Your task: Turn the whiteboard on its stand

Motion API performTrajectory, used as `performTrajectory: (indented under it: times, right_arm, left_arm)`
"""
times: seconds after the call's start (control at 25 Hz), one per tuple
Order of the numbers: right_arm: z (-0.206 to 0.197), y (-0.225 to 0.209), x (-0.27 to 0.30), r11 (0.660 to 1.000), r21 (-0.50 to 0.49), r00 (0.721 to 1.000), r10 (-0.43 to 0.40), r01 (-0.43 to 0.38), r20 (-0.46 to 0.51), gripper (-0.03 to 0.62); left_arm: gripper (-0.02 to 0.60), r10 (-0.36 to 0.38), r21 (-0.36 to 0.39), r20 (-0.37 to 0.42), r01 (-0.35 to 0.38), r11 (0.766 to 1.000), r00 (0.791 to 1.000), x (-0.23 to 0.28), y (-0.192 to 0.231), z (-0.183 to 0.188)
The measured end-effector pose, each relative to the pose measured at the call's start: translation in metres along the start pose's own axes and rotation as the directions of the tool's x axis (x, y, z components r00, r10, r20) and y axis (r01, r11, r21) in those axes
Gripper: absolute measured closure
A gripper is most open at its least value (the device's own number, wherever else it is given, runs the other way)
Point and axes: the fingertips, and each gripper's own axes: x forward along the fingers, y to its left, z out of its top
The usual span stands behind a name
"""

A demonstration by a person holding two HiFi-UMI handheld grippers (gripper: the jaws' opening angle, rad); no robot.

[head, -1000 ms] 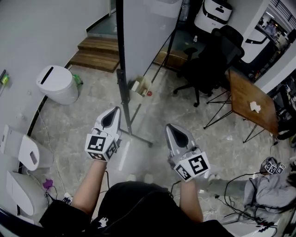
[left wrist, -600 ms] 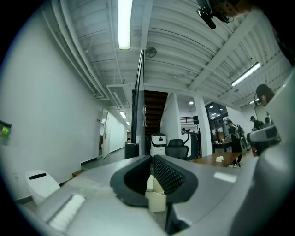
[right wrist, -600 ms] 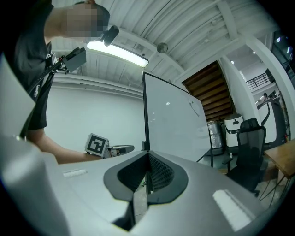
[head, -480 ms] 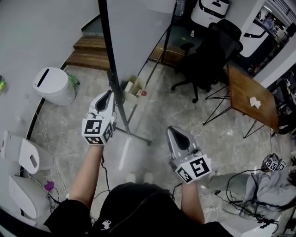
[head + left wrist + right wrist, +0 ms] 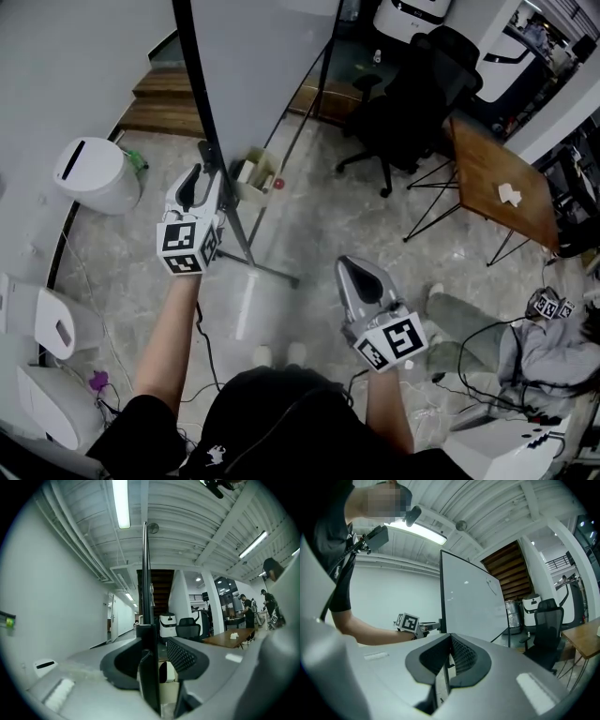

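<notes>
The whiteboard (image 5: 253, 56) stands on a black-framed stand, seen edge-on from above. Its black side post (image 5: 192, 84) runs down to the floor. My left gripper (image 5: 197, 178) is at that post, about where the pivot block sits. In the left gripper view the post (image 5: 146, 597) stands between the jaws, which are opening; a gap shows on its right side. My right gripper (image 5: 354, 272) hangs lower right, away from the stand, its jaws together and empty. From the right gripper view the whiteboard (image 5: 473, 606) faces me, with the left gripper (image 5: 408, 622) at its edge.
A cardboard box (image 5: 255, 173) sits by the stand's foot. A white bin (image 5: 89, 173) stands to the left, with wooden steps (image 5: 164, 103) behind. A black office chair (image 5: 412, 103) and a wooden table (image 5: 497, 187) are to the right. Cables lie at the lower right.
My left gripper has moved forward and left to the stand's post and its jaws have opened around it. The right gripper has stayed put.
</notes>
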Motion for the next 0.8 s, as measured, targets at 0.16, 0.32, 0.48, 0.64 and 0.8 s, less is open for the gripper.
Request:
performTrajectory:
  times: [0.16,0.32,0.48,0.64,0.8]
  right_arm:
    - [-0.003,-0.008,-0.006,1.000,0.004,1.000,-0.022,0.022,-0.016,0.589]
    - [-0.007,-0.014,-0.011,0.999,0.007,0.999,-0.044,0.044,-0.029,0.589]
    - [-0.009,-0.015,-0.017,0.998,0.007,0.997,-0.066,0.066,-0.034,0.589]
    - [-0.008,-0.017,-0.022,0.997,0.005,0.996,-0.082,0.083,-0.028,0.589]
    - [-0.009,-0.016,-0.025,0.995,0.006,0.995,-0.095,0.095,-0.029,0.589]
  left_arm:
    - [0.331,0.006,0.001,-0.022,-0.006,1.000,1.000,0.019,0.005,-0.005]
    - [0.304,-0.002,0.004,-0.045,0.002,1.000,0.999,0.040,0.006,-0.010]
    - [0.305,0.003,-0.003,-0.056,-0.003,1.000,0.998,0.050,0.010,-0.013]
    - [0.339,-0.005,0.005,-0.063,0.005,1.000,0.998,0.054,0.010,-0.013]
    - [0.370,-0.014,0.007,-0.066,0.014,1.000,0.998,0.059,0.010,-0.014]
